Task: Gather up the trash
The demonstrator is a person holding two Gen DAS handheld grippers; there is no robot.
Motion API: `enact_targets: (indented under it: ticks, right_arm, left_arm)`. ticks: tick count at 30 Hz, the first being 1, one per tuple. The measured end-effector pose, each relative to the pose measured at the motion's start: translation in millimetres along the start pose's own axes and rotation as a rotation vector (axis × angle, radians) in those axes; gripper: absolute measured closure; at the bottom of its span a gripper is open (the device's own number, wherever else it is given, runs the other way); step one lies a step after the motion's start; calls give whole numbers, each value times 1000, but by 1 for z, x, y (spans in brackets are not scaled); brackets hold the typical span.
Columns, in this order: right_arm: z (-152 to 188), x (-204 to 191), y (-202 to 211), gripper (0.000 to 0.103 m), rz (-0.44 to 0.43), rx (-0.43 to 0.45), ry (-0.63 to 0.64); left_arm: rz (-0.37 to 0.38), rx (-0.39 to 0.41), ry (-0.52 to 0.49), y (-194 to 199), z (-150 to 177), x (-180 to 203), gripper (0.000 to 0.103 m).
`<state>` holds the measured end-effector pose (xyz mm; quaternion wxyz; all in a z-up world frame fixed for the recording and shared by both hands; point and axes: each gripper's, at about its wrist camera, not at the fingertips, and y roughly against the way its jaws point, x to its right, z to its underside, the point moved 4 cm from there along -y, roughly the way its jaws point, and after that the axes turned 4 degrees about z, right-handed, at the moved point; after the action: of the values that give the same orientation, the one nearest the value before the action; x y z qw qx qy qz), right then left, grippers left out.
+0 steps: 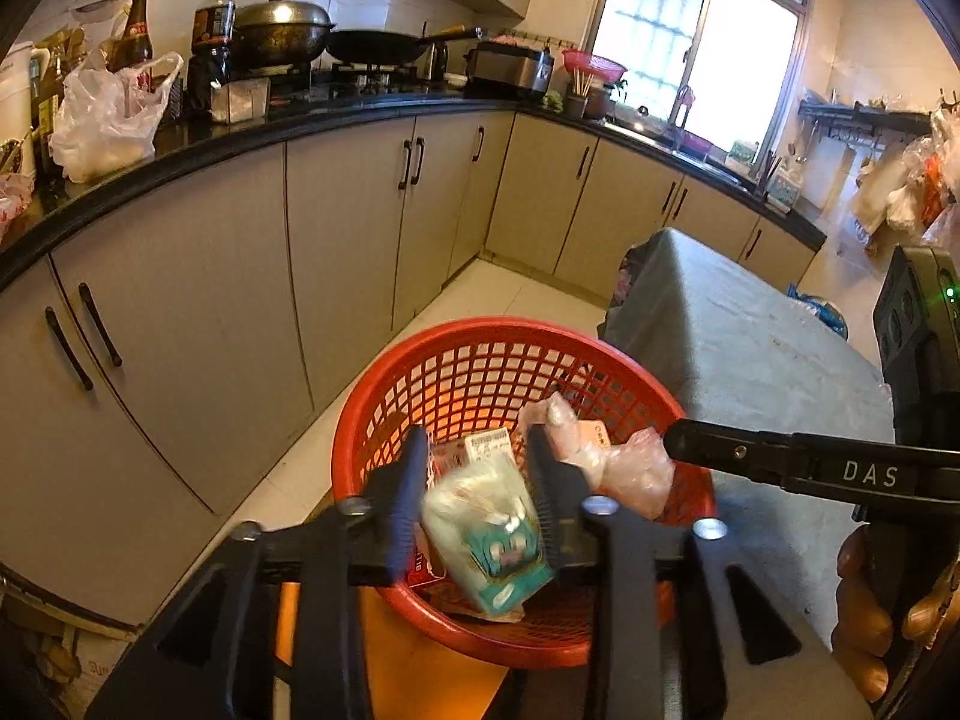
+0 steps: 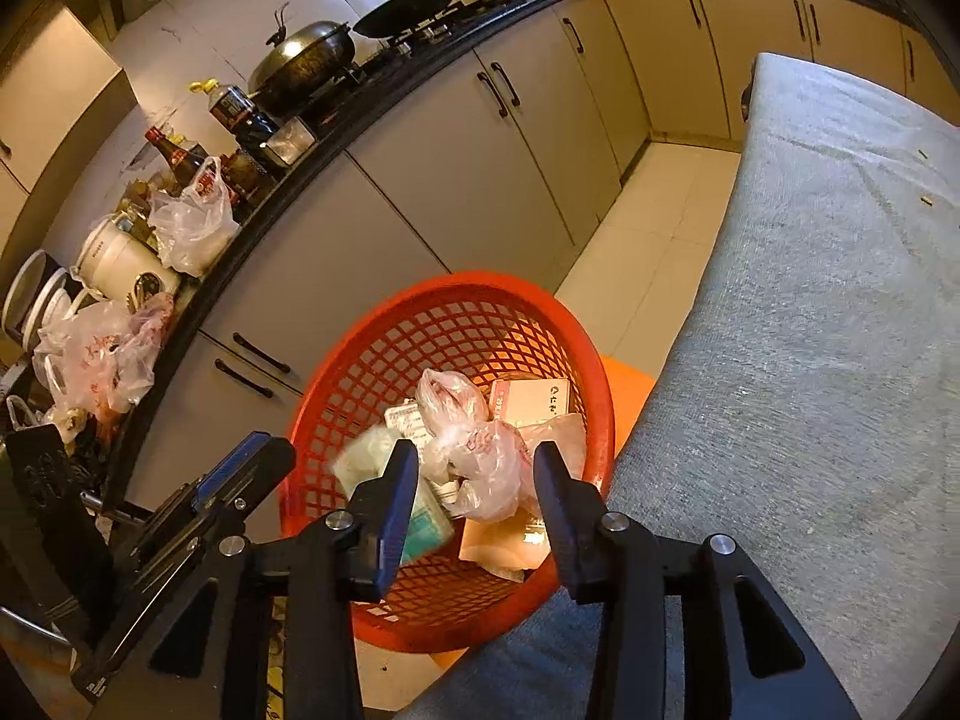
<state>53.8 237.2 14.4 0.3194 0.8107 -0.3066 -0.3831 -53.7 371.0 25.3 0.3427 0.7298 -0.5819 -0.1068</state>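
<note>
One red basket (image 1: 420, 372), two woks (image 1: 282, 30), two dark bottles (image 1: 213, 36), one covered table (image 2: 810, 330)

Beige cabinets (image 1: 198, 300) under a black counter (image 1: 252, 135), pale tiled floor (image 2: 654, 252), bright window (image 1: 702, 42).

Your left wrist camera looks down past its jaws, close over the red basket (image 1: 384, 420), cabinets beyond. Your right wrist camera tilts likewise, the same basket (image 2: 576, 336) just ahead of its jaws. Both share the basket and the counter (image 1: 252, 132).
</note>
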Motion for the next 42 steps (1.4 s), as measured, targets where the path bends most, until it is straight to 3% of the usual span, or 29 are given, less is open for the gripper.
enact_targets:
  ticks: [6, 8, 13, 17, 23, 32, 42]
  right_arm:
    - [3, 6, 25, 52, 14, 46, -10]
    - [5, 10, 34, 49, 41, 68, -4]
    - [19, 20, 63, 40, 115, 126, 23]
    - [40, 26, 91, 30, 189, 181, 61]
    - [81, 39, 140, 21, 305, 285, 97]
    - [147, 60, 195, 11, 463, 390, 97]
    - [169, 44, 200, 11, 483, 404, 160]
  left_arm:
    - [-37, 66, 4, 20, -2, 5, 56]
    - [-71, 101, -2, 30, 1, 8, 42]
    - [-147, 171, -39, 53, 10, 23, 30]
    - [-174, 213, -54, 71, 19, 39, 12]
    - [-248, 227, -105, 90, 43, 73, 1]
    - [-323, 119, -149, 89, 79, 99, 0]
    - [-350, 126, -204, 115, 106, 105, 0]
